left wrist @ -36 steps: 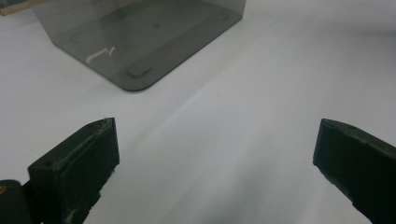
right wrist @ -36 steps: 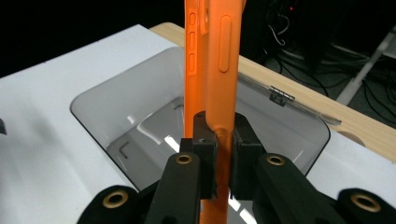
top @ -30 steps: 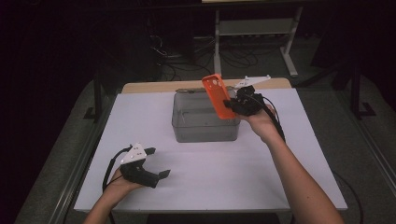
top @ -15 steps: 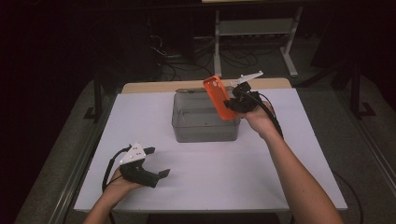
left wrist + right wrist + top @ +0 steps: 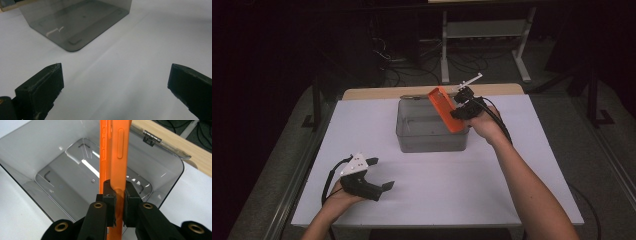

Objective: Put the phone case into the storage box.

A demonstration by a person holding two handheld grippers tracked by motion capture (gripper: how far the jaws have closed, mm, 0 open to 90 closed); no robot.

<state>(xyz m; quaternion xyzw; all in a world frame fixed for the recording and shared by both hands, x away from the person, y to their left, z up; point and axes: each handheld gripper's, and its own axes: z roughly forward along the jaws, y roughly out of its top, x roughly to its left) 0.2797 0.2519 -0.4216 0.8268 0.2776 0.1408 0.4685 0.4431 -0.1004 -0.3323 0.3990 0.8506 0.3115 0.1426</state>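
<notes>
An orange phone case (image 5: 445, 109) hangs tilted over the right side of a smoky transparent box (image 5: 432, 131) at the table's middle back. My right gripper (image 5: 457, 113) is shut on the case's lower end; in the right gripper view the pads (image 5: 110, 195) pinch the orange phone case (image 5: 116, 152) edge-on above the empty box's floor (image 5: 75, 182). My left gripper (image 5: 379, 175) rests low near the front left of the table, open, nothing between its fingers (image 5: 40, 87). The box's corner (image 5: 72, 27) lies ahead of the left gripper (image 5: 115, 92).
The white table top (image 5: 437, 185) stretches around the box. A wooden strip (image 5: 377, 93) with a small hinge (image 5: 152, 137) runs along the back edge. A metal stand (image 5: 484, 35) and cables sit on the dark floor behind.
My right hand carried the orange case a little leftward and slightly down, further over the box. The left gripper kept still.
</notes>
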